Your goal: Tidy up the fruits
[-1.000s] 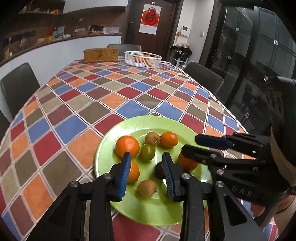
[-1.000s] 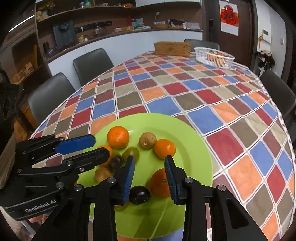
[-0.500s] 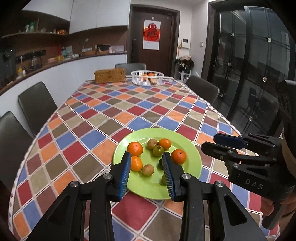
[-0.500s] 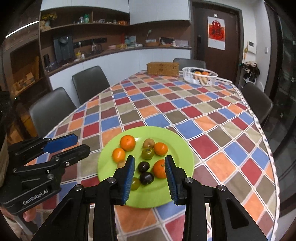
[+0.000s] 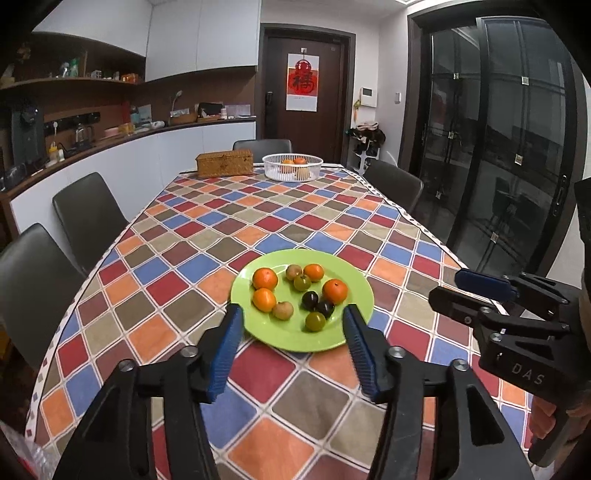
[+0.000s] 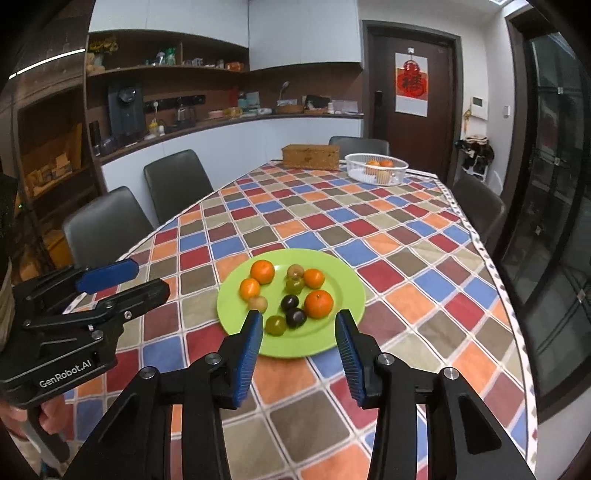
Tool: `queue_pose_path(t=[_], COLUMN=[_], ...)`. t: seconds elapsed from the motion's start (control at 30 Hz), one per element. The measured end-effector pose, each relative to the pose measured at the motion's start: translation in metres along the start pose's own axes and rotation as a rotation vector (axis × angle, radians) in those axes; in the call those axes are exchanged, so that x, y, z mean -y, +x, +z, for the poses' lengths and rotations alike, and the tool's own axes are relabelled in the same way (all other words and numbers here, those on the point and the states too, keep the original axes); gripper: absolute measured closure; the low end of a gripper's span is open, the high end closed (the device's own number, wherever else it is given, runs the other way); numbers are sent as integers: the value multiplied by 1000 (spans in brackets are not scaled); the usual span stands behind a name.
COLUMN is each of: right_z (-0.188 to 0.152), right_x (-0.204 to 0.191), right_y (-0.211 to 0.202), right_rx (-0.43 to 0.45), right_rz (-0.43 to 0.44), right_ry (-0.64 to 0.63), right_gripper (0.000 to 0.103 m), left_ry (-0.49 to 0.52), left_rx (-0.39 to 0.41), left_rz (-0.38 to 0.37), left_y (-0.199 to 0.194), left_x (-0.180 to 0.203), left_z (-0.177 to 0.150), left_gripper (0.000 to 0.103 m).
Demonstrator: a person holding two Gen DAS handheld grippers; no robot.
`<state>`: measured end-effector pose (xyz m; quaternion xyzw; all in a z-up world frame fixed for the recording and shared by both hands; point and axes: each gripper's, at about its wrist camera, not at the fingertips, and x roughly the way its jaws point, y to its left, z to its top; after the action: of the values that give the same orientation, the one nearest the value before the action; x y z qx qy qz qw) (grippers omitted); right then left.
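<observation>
Near the table's [image 5: 207,236] front edge sits the green plate [image 5: 288,336] of fruits [image 5: 334,291], just ahead of my left gripper [image 5: 293,328] and right gripper [image 6: 299,334], both spread wide, holding nothing.

Dark door [image 5: 302,83], white cabinets [image 5: 201,35], grey chairs [image 5: 88,212], checkered table [image 5: 258,218]

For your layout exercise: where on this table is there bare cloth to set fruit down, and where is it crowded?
Bare cloth runs between the green plate and the white basket with the wicker box beside it, and also between the plate and the near edge. The plate's middle is crowded with fruit.
</observation>
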<state>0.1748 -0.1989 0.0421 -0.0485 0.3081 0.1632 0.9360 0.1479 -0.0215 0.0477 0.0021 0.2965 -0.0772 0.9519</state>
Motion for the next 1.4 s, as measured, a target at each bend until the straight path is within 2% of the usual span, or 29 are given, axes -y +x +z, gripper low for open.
queue_pose_path(t=[0.13, 0.63, 1.4], right_z=[-8, -38, -48], right_x=[0, -9, -12], right_y=[-20, -69, -96], right_rx=[17, 56, 88], right_rz=[-19, -43, -60], right_ry=[18, 43, 40], right_gripper=[55, 54, 55], left_ry=[2, 30, 26], left_rx=[11, 68, 101], left_rz=[2, -1, -8], left_y=[-16, -64, -92], left_x=[6, 22, 28], left_z=[-8, -23, -32], left_gripper=[44, 41, 41])
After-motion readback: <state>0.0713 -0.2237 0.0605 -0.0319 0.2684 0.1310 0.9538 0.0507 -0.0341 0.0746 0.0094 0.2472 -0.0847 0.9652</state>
